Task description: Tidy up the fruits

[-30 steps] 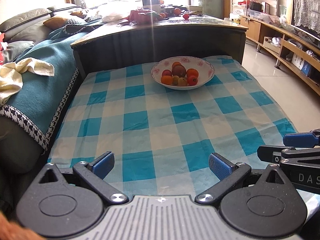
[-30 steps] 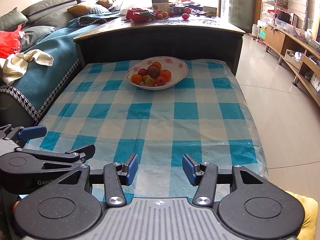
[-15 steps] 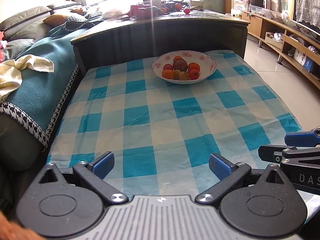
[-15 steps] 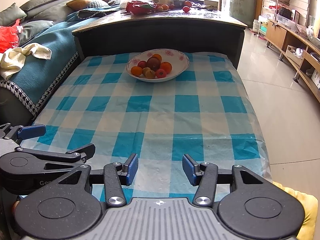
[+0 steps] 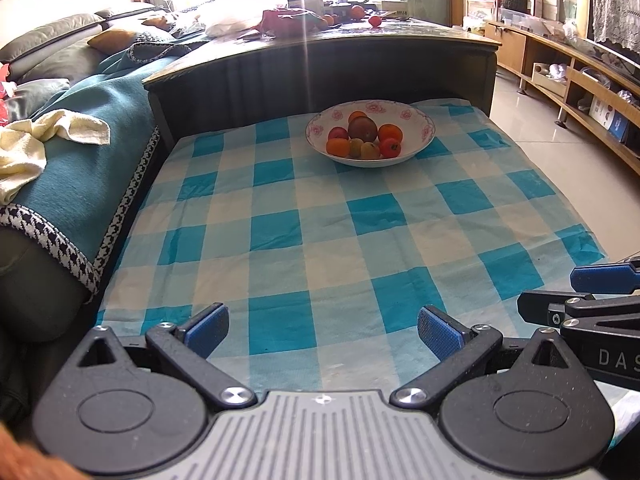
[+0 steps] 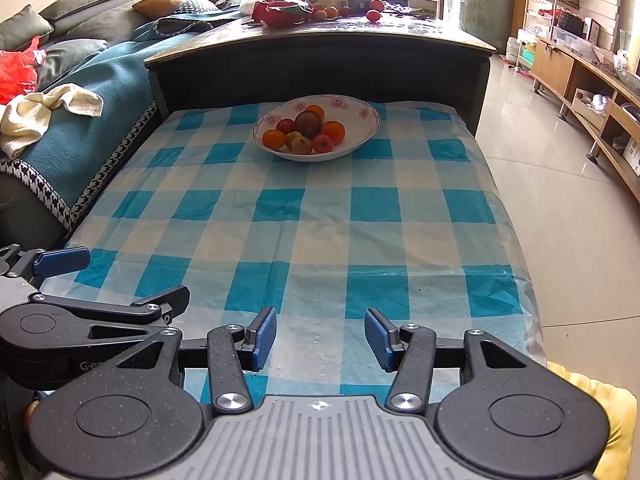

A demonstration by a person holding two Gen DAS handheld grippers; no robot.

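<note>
A white flowered bowl [image 5: 418,120] stands at the far end of the blue-checked cloth [image 5: 320,240]; it also shows in the right wrist view [image 6: 360,118]. It holds several fruits: a dark brown one [image 5: 362,128], orange ones [image 5: 338,147] and small red ones [image 5: 390,147]. My left gripper [image 5: 323,330] is open and empty over the near edge. My right gripper [image 6: 320,338] is open and empty beside it, well short of the bowl.
A dark table [image 5: 320,64] behind the cloth carries loose fruits [image 6: 372,10], a red bag and boxes. A sofa with a teal cover [image 5: 80,152] and a yellow towel lies left. Tiled floor [image 6: 560,200] and wooden shelving lie right.
Both grippers have risen and tilted down a little, so the bowl sits lower in view. Their jaws stay open. The fruits have not moved.
</note>
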